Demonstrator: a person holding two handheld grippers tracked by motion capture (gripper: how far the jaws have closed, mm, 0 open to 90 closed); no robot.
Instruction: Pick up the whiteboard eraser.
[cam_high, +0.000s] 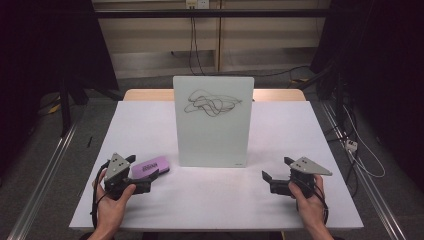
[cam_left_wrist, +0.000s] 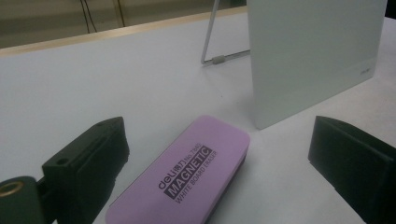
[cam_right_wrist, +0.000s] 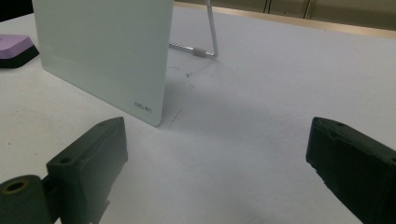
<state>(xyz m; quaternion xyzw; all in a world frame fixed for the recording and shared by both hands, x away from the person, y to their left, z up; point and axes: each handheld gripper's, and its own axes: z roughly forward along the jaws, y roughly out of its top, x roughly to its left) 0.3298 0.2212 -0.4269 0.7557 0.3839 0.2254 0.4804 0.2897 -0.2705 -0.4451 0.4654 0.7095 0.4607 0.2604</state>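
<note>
Straddling the purple eraser (cam_left_wrist: 187, 175) near the table's (cam_high: 150, 125) front-left edge, the left gripper (cam_high: 142, 175) stood wide open, its jaws on either side without touching it, apparently lined up for a grab. The right gripper (cam_high: 270, 181), also open and empty, waited near the front-right edge. Between them stood the scribbled whiteboard (cam_high: 213, 120), propped upright, likely due for wiping.

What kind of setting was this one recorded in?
Probably a lab recording rig, not a home: a white table between metal floor rails, dark curtains at both sides, and loose cables along the back wall.
</note>
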